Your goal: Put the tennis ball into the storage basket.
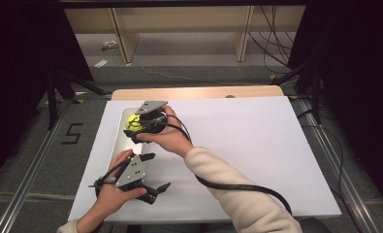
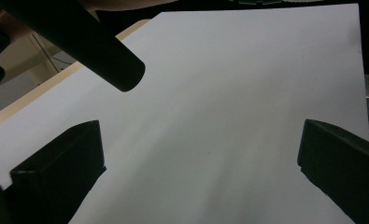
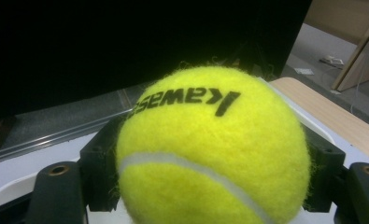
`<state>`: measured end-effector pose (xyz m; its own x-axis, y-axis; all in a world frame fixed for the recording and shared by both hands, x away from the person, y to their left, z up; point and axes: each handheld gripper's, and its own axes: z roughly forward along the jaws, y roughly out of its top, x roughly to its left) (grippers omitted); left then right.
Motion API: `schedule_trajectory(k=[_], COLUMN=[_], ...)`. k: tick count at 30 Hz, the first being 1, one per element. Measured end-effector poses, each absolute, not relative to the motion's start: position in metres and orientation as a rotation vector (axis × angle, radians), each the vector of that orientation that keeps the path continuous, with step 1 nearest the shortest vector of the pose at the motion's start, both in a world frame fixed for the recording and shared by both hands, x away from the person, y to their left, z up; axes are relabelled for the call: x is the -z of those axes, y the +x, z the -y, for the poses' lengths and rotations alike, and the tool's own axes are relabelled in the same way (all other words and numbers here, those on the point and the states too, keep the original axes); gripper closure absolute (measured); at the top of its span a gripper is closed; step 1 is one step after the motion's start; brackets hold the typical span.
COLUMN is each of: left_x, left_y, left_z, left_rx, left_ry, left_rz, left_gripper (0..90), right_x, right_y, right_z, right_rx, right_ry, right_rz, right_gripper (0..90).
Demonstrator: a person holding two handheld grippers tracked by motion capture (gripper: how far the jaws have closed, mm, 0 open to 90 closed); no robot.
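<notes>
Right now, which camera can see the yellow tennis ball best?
The right gripper view: the tennis ball sits big and close between the right gripper's jaws, black lettering clear. The high view shows it as a small yellow patch over the white tray, partly behind that gripper. The left gripper view looks across the white sheet.

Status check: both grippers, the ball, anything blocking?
Right gripper shut on tennis ball, above white tray. Left gripper open, empty, jaws wide over white sheet. Nothing in the way.
</notes>
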<state>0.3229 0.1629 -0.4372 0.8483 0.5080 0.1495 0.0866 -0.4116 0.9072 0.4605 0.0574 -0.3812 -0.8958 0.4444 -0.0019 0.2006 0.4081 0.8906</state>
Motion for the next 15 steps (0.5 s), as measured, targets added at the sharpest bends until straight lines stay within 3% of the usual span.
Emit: schedule_trajectory(k=[15], left_x=[0.4371], left_y=[0.3225], left_z=[-0.1622], left_rx=[-0.495], left_ry=[1.961], left_rz=[-0.437], left_gripper=[0.0], right_x=[0.3816], right_y=[0.4624], right_z=[-0.0660], right_rx=[-1.470], right_ry=[0.559], right_rz=[-2.442], right_gripper=[26.3])
